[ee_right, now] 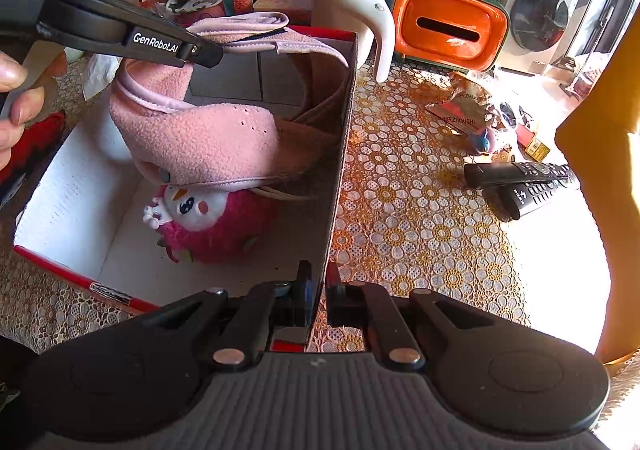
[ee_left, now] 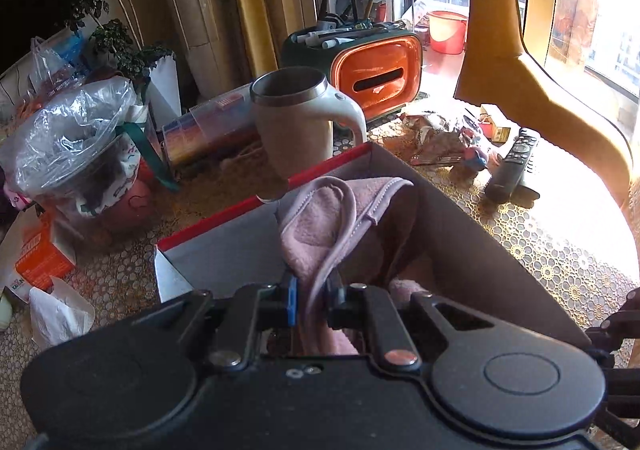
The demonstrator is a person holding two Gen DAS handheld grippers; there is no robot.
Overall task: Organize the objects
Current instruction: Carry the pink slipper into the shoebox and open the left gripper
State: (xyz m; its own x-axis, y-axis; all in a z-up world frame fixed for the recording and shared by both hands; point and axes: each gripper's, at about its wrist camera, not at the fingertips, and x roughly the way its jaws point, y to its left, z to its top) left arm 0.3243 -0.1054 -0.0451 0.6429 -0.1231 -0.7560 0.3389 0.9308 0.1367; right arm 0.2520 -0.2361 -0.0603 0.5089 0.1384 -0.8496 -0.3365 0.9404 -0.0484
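Pinching the box wall (ee_right: 340,154) with my right tool (ee_right: 318,290) to steady it, left tool (ee_left: 314,300) clamped on the pink hat (ee_left: 320,226) over the box.

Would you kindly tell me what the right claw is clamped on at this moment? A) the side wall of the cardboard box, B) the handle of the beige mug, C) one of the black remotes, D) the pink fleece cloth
A: in the right wrist view the right claw is shut on the thin wall of the cardboard box, while the left claw holds the pink fleece cloth.
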